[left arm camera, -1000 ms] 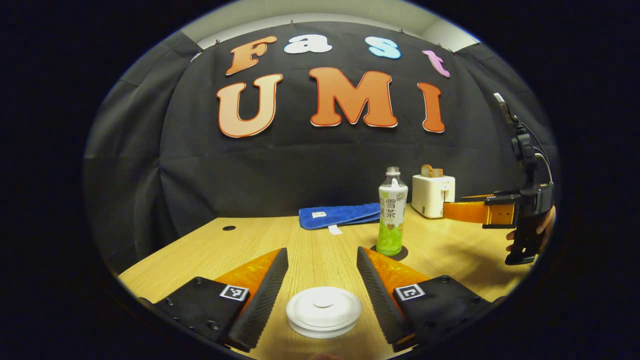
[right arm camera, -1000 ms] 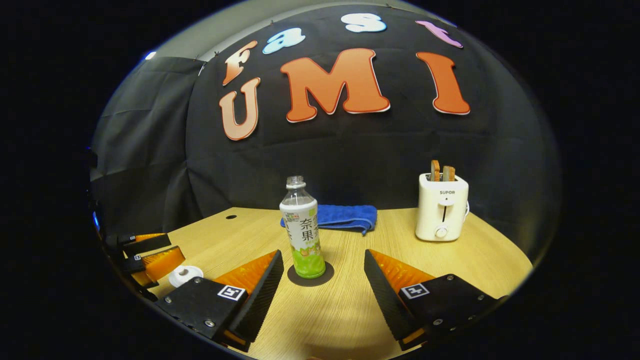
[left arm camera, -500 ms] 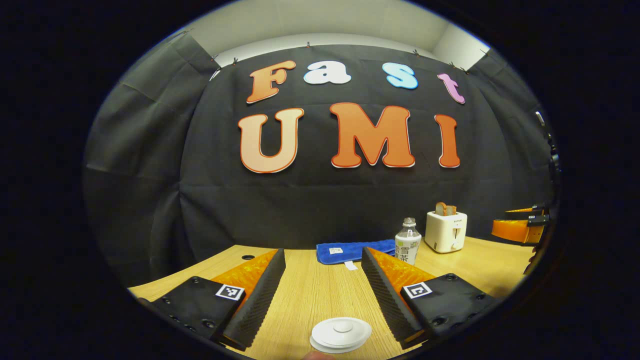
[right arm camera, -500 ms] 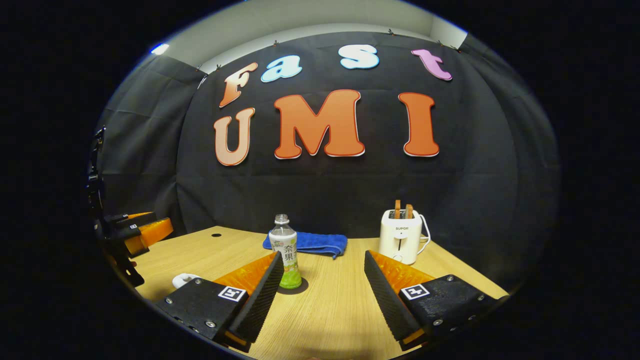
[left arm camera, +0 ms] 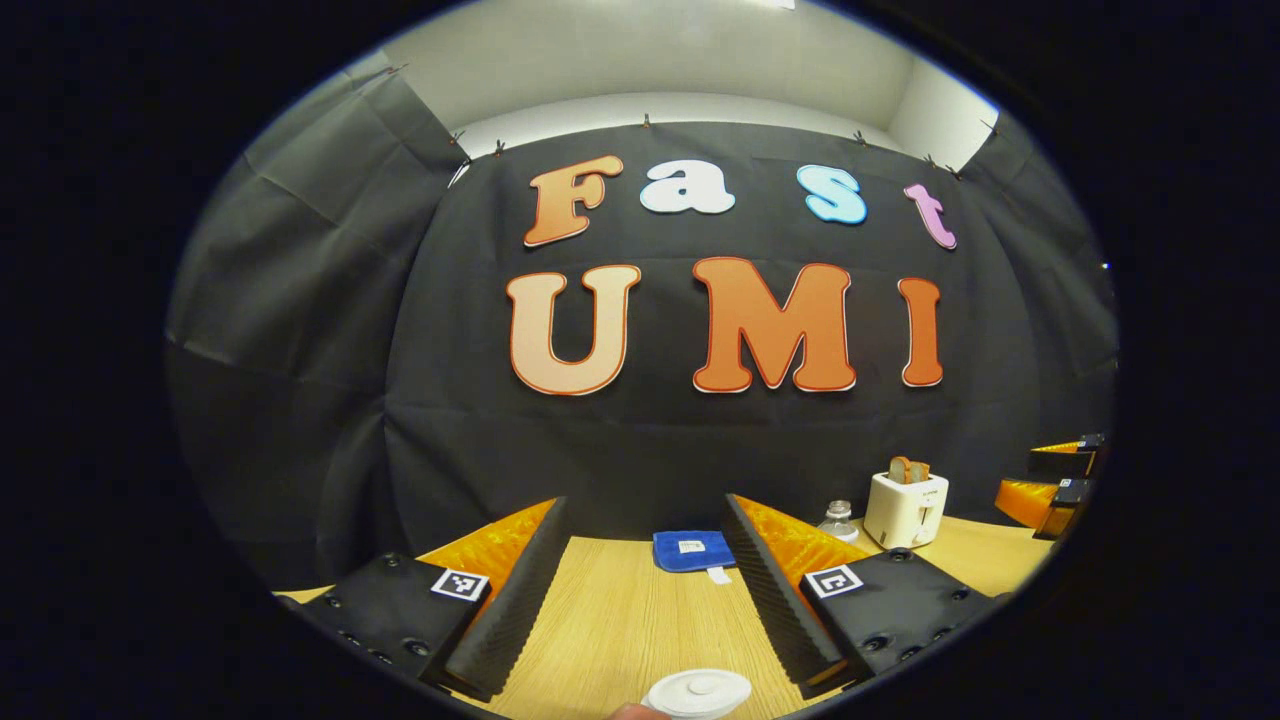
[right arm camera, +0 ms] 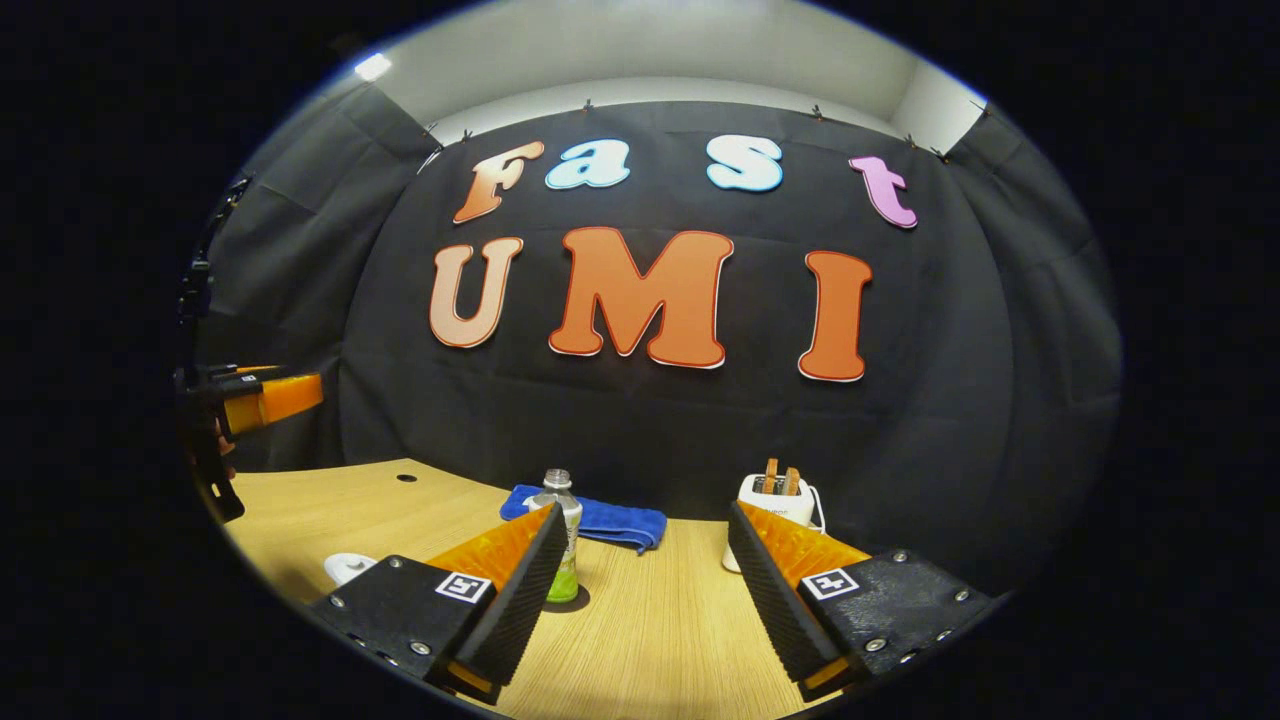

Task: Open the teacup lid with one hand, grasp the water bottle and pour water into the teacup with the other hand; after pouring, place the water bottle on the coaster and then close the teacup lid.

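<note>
In the left gripper view, the left gripper (left arm camera: 645, 590) is held above the wooden table (left arm camera: 620, 620) with its fingers spread wide and nothing between them. Nearest of all, at the bottom edge, the white lid (left arm camera: 700, 692) sits closed on the teacup, between and just short of the two fingers. Farther off, a folded blue towel (left arm camera: 690, 550) lies on the table near the black cloth wall. To its right the top of the water bottle (left arm camera: 838, 518) peeks over the right finger, and beyond it stands a white toaster (left arm camera: 906, 506) with bread in its slots. The right gripper (left arm camera: 1050, 485) shows at the far right edge.

In the right gripper view, the right gripper (right arm camera: 640, 590) is also wide open and holds nothing. The water bottle (right arm camera: 562, 535) stands upright on a dark coaster (right arm camera: 570, 600), partly hidden behind the left finger. The lidded teacup (right arm camera: 350, 568) is low at the left, and the left gripper (right arm camera: 255, 395) hangs above it. The blue towel (right arm camera: 610, 520) and toaster (right arm camera: 775, 500) lie farthest back.
</note>
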`<control>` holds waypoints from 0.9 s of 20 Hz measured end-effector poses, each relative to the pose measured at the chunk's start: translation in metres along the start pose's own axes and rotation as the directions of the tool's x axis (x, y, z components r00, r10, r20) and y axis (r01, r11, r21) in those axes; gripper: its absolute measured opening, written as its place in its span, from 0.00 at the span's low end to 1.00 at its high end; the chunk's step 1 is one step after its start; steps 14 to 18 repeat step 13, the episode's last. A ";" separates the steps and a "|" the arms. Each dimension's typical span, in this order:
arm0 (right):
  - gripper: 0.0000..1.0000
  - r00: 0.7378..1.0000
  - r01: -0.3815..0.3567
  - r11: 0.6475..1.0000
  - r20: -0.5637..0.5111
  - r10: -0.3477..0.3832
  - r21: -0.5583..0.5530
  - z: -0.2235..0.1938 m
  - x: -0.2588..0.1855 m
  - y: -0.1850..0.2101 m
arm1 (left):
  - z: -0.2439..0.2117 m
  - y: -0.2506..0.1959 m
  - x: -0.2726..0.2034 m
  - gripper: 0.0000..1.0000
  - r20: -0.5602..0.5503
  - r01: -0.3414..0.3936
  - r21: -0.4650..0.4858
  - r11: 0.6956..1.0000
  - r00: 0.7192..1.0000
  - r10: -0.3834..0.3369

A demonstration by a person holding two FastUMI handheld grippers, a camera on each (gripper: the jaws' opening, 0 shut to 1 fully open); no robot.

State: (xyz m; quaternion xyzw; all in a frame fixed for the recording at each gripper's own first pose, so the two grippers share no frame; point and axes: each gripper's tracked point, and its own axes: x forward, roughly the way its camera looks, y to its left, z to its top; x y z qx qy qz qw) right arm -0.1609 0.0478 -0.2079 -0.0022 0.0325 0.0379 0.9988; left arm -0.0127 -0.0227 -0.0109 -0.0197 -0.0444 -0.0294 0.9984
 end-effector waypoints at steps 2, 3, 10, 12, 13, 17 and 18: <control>0.97 1.000 -0.023 1.000 0.009 0.022 0.014 0.005 0.003 0.011 | 0.003 -0.004 0.000 0.99 0.009 0.008 0.005 1.000 1.000 -0.008; 0.97 1.000 -0.027 0.999 0.017 0.026 0.019 0.008 0.005 0.013 | 0.004 -0.006 0.001 0.99 0.012 0.010 0.005 1.000 1.000 -0.010; 0.97 0.999 -0.008 1.000 0.033 0.008 0.027 0.025 0.020 0.019 | 0.002 0.004 0.016 0.94 -0.008 -0.008 -0.027 1.000 1.000 0.008; 0.97 0.999 -0.004 1.000 0.042 0.003 0.026 0.030 0.023 0.020 | -0.001 0.005 0.021 0.95 -0.025 -0.010 -0.037 0.999 1.000 0.009; 0.97 0.999 -0.006 1.000 0.044 0.005 0.027 0.033 0.023 0.022 | -0.004 0.004 0.022 0.95 -0.036 -0.010 -0.040 0.999 0.999 0.008; 0.97 0.999 -0.006 1.000 0.044 0.005 0.027 0.033 0.023 0.022 | -0.004 0.004 0.022 0.95 -0.036 -0.010 -0.040 0.999 0.999 0.008; 0.97 0.999 -0.006 1.000 0.044 0.005 0.027 0.033 0.023 0.022 | -0.004 0.004 0.022 0.95 -0.036 -0.010 -0.040 0.999 0.999 0.008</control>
